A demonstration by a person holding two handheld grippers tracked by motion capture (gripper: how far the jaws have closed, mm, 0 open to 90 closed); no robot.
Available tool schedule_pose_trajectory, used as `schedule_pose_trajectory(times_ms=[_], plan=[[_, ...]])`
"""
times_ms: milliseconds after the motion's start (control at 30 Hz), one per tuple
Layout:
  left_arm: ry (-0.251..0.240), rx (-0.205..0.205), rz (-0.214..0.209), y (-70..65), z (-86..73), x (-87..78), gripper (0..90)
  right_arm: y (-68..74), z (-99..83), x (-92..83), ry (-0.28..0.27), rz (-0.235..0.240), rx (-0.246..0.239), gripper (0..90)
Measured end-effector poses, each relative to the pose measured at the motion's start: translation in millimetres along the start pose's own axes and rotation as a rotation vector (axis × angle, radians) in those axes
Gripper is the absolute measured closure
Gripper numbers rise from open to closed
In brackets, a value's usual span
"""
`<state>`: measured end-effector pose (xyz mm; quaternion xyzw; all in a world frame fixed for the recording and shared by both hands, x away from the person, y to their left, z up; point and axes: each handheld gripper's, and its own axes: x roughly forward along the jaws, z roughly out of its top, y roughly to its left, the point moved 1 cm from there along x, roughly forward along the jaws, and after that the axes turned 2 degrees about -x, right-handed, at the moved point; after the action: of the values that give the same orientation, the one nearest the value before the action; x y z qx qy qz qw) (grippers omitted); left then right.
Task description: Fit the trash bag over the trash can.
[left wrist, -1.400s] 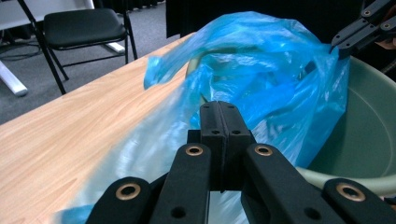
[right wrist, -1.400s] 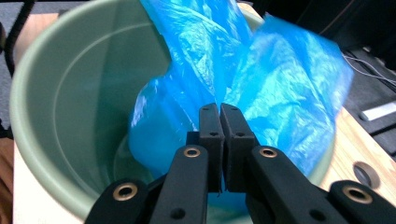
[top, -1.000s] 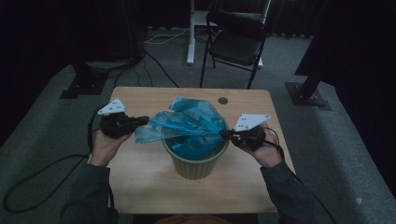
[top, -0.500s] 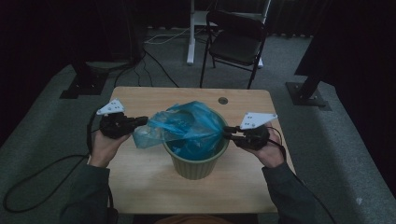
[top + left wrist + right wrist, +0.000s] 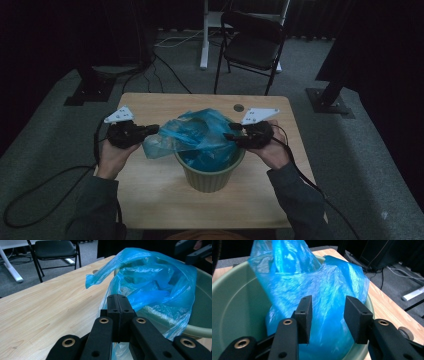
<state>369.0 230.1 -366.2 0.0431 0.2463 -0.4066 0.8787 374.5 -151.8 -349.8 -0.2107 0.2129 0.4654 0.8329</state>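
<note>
A green bin point(image 5: 210, 176) stands mid-table with a crumpled blue plastic bag point(image 5: 197, 131) bulging out of it. At the bin's left, my left gripper point(image 5: 156, 130) is shut on the bag's edge, which is pulled out over the rim. The left gripper view has the closed jaws point(image 5: 119, 305) against the blue bag point(image 5: 150, 282), with the bin's rim point(image 5: 203, 315) behind. My right gripper point(image 5: 228, 135) sits at the bin's right rim. Its jaws point(image 5: 328, 315) have just been opening and stand apart, with the bag point(image 5: 317, 285) loose in front of them inside the bin point(image 5: 234, 302).
The wooden table point(image 5: 150, 200) has a round cable hole point(image 5: 238, 107) near its far edge. Beyond the table are a black folding chair point(image 5: 252, 45) and a white stand leg point(image 5: 204, 35). Cables trail over the floor at the left point(image 5: 45, 185).
The right gripper's jaws have opened off the bag, and that hand has shifted a little toward the bin. The bag has slumped slightly. The left gripper has stayed put.
</note>
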Motion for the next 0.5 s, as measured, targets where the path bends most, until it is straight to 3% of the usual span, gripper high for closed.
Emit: schedule_pose_trajectory(times_ms=[300,367,400,433,467,500], plan=[[-0.001,-0.001,-0.004,-0.2,-0.9,1.2,90.0,-11.2,17.3,26.4,0.046,-0.025,0.012,49.8],[0.000,-0.001,-0.003,-0.3,-1.0,1.1,90.0,-17.3,20.6,35.4,0.070,-0.014,0.035,50.3],[0.001,0.002,-0.002,-0.1,-1.3,0.5,90.0,-20.0,21.0,41.6,0.092,-0.014,0.035,60.7],[0.001,0.002,-0.002,-0.1,-1.3,0.5,90.0,-20.0,21.0,41.6,0.092,-0.014,0.035,60.7],[0.000,0.001,-0.001,0.2,-1.7,-0.3,90.0,-21.2,19.9,45.6,0.110,-0.009,0.030,75.4],[0.000,0.001,-0.001,0.2,-1.7,-0.3,90.0,-21.8,19.1,46.6,0.119,-0.017,0.031,81.2]])
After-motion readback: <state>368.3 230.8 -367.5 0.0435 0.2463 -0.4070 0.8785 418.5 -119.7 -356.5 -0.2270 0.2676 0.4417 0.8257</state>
